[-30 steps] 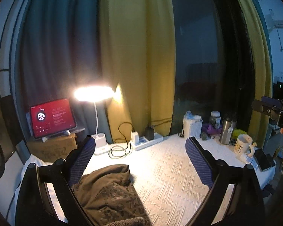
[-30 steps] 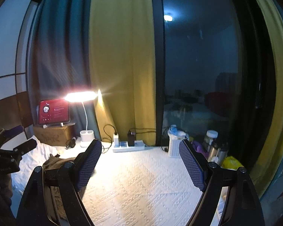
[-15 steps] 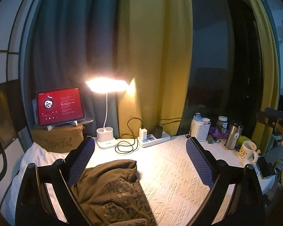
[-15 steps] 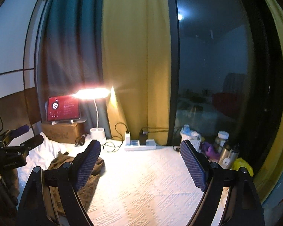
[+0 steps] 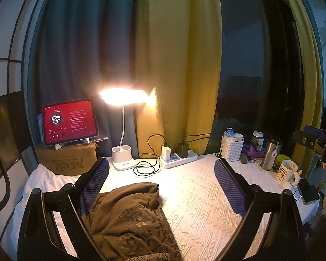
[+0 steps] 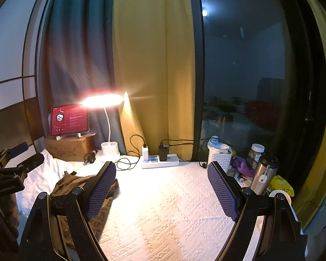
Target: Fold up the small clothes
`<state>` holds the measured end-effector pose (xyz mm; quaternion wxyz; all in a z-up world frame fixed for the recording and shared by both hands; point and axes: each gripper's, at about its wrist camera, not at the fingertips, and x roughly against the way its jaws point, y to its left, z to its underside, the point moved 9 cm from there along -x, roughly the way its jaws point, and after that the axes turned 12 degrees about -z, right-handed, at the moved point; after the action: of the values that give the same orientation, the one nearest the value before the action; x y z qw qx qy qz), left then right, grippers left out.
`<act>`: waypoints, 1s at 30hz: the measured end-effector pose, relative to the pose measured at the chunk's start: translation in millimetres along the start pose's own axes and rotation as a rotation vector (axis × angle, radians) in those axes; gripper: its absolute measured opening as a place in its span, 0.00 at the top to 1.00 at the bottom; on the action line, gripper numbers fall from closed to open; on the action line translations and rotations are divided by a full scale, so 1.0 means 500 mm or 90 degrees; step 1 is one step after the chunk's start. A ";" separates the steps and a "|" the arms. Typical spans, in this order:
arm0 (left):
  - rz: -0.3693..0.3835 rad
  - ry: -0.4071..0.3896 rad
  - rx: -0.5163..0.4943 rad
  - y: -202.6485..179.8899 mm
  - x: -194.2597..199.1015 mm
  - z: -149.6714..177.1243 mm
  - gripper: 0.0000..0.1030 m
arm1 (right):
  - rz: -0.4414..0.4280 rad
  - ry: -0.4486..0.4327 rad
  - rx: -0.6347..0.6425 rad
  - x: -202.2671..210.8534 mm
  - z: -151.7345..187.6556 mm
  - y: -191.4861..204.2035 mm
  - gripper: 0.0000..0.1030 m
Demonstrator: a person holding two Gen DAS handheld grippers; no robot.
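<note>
From the left wrist view, the left gripper (image 5: pixel 162 187) hangs above the table with its two blue-padded fingers spread wide and nothing between them. The crumpled brown patterned garment (image 5: pixel 132 219) lies on the white embossed tablecloth (image 5: pixel 206 206) directly under and just ahead of this claw, bunched against its left finger's side, with a rolled edge facing the white gooseneck desk lamp (image 5: pixel 122 130) beyond the fingertips. Compared with a second ago the view has swung: the garment now sits more squarely between the fingers, and the red-screened tablet (image 5: pixel 70 120) on the cardboard box has shifted towards the middle. Far off to the claw's right stand a white mug (image 5: pixel 287 173) and a steel flask (image 5: pixel 270 152).

From the right wrist view, the right gripper (image 6: pixel 162 191) is likewise splayed and empty, held over bare cloth. The garment (image 6: pixel 76 183) lies off beyond its left finger, partly hidden behind the pad; a second ago barely a corner showed there, so this claw has turned towards it. The white power strip (image 6: pixel 159 162) lies straight ahead of its fingertips.

My reading: both claws are lining up on the heap, no fold has begun, and the garment still needs spreading flat first.
</note>
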<state>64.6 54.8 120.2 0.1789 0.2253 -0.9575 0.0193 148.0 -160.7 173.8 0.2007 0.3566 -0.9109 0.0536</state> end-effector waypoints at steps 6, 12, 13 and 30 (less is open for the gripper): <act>0.000 0.000 -0.001 -0.002 0.002 0.000 0.06 | 0.004 -0.001 -0.001 0.001 0.001 -0.005 0.15; -0.005 0.000 0.000 -0.001 0.003 0.000 0.06 | 0.005 0.000 0.000 0.001 0.002 -0.003 0.15; -0.004 0.000 0.001 -0.001 0.003 0.000 0.06 | 0.005 0.000 0.001 0.001 0.002 -0.002 0.15; -0.014 0.008 0.008 0.012 -0.001 0.005 0.06 | 0.007 0.001 0.002 -0.001 0.003 -0.001 0.15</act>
<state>61.6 60.1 118.1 0.1836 0.2369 -0.9537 0.0247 148.4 -161.0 172.1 0.2006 0.3521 -0.9125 0.0563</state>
